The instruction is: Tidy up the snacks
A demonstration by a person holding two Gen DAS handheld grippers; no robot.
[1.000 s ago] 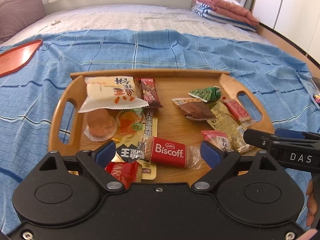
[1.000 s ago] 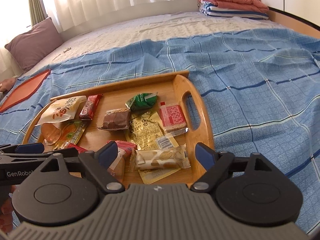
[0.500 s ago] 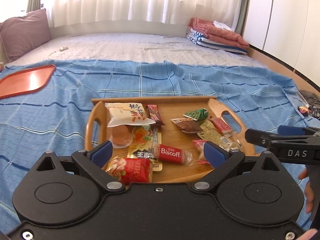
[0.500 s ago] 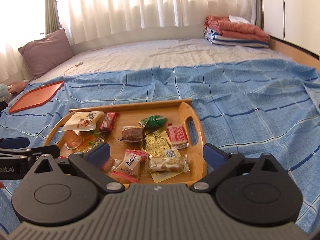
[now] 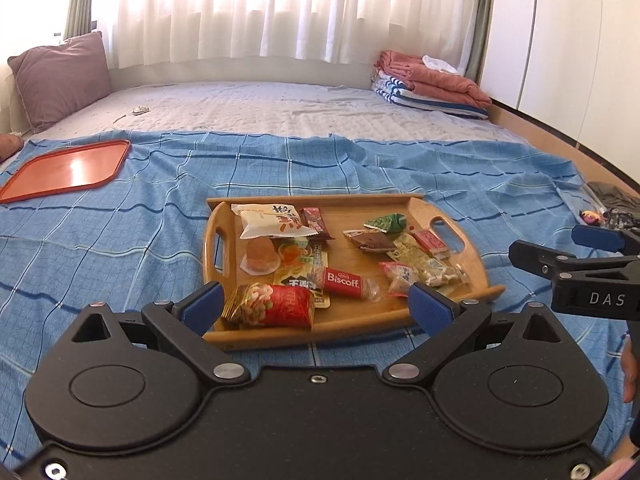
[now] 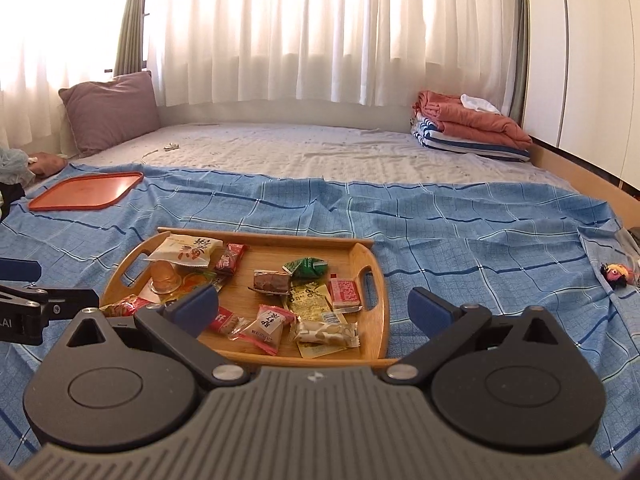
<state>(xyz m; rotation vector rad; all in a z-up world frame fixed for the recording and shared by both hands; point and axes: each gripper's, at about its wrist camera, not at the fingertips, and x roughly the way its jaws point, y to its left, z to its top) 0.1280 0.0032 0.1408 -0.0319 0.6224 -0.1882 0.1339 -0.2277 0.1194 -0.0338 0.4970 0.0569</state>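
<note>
The wooden tray [image 5: 460, 286] sits on the blue blanket [image 5: 120, 240] spread over the bed, loaded with snacks. A red Biscoff packet [image 5: 344, 282] lies near its front, with a red snack bag [image 5: 276, 306] just in front of it at the near edge and a white bag [image 5: 272, 222] at the back left. The left tongs [image 5: 316, 304] and the right tongs [image 6: 314, 306] both hang wide open and hold nothing, short of the tray. An orange tray [image 5: 66, 170] lies well apart to the far left.

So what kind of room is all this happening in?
Most likely a bedroom: the wooden snack tray sits on a wide bed with a pillow, folded blankets and curtained windows behind.
</note>
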